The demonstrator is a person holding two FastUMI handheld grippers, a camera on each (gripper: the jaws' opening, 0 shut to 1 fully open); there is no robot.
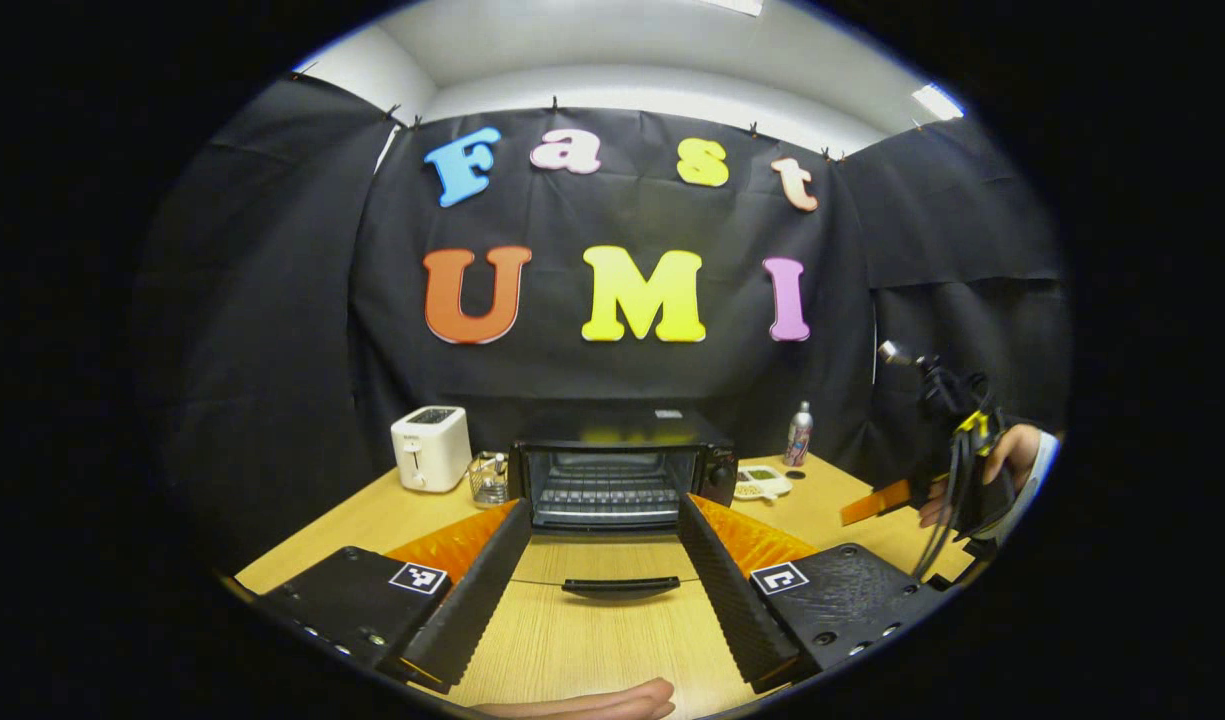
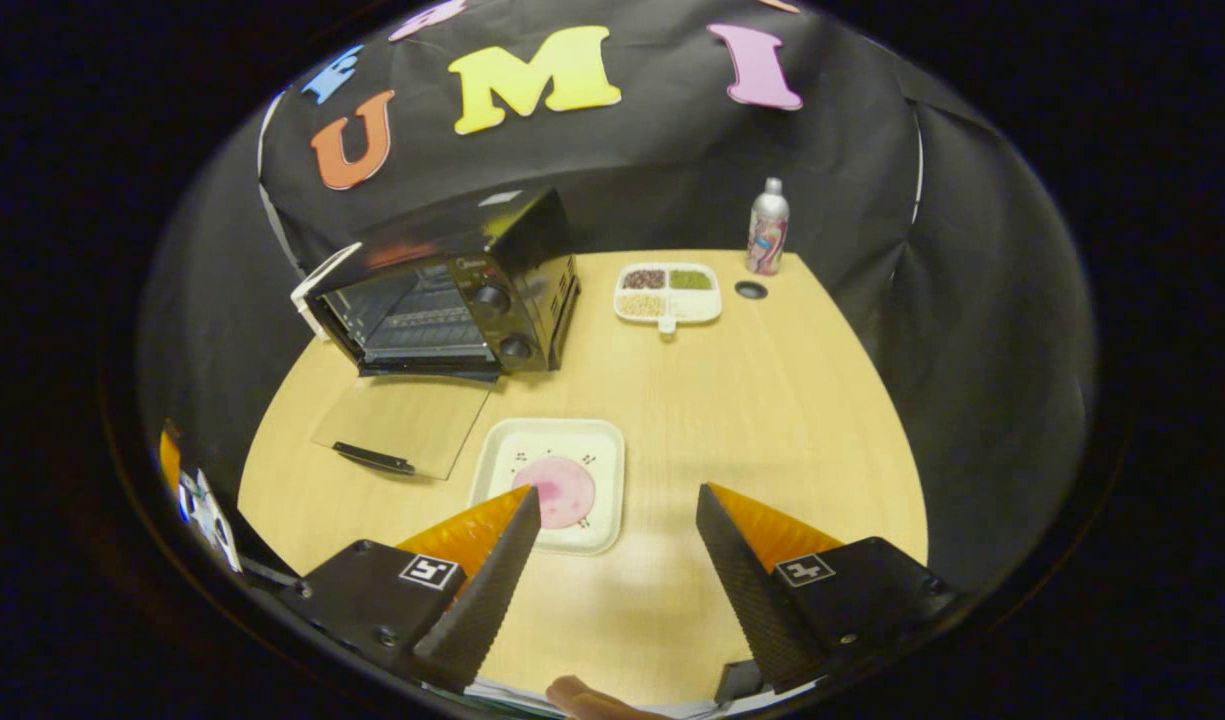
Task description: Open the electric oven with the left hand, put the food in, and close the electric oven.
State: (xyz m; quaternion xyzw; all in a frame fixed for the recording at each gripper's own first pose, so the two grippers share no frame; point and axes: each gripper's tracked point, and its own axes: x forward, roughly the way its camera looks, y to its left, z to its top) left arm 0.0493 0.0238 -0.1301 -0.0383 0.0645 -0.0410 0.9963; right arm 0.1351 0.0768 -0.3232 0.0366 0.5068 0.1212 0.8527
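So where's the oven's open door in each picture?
Left gripper view: the glass door lies flat on the table at bottom centre, its black handle between the left tongs.
Right gripper view: the door lies flat at centre left, in front of the oven, left of the white plate.
Shared landmark: the silver bottle at the table's back.
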